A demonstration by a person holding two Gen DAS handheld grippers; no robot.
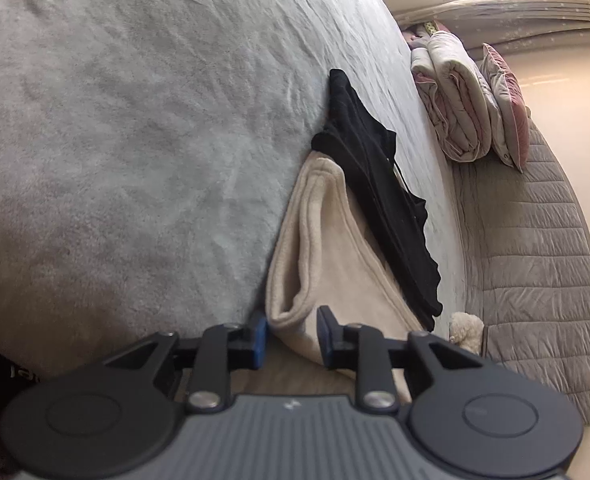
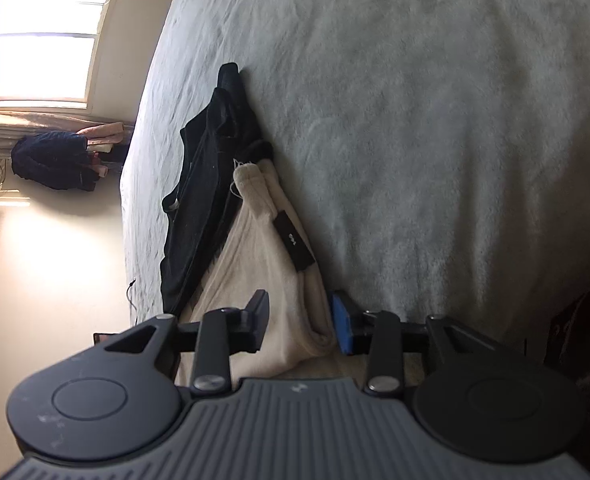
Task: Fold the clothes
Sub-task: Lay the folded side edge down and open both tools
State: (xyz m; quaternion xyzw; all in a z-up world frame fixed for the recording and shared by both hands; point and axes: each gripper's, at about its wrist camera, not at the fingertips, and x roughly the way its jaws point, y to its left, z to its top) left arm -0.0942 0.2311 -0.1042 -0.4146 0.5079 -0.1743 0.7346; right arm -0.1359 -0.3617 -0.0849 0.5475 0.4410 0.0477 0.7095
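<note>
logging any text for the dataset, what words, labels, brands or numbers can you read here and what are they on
No text here can be read for certain.
Black label on the cream garment: small pale lettering, too small and blurred to read.
Dark object at the left edge of the left wrist view: a few white letters, cut off by the frame and unreadable.
Black garment: no lettering visible.

place: home bedroom | evidence: wide bed under a pale grey plush blanket (image 1: 135,140) filled the frame; folded pink-and-white quilts (image 1: 451,96) and a pink cushion (image 1: 505,108) at 1 o'clock; bright window (image 2: 43,36) at 10 o'clock; dark blue padded jacket (image 2: 51,160) hung below it at 9 o'clock
</note>
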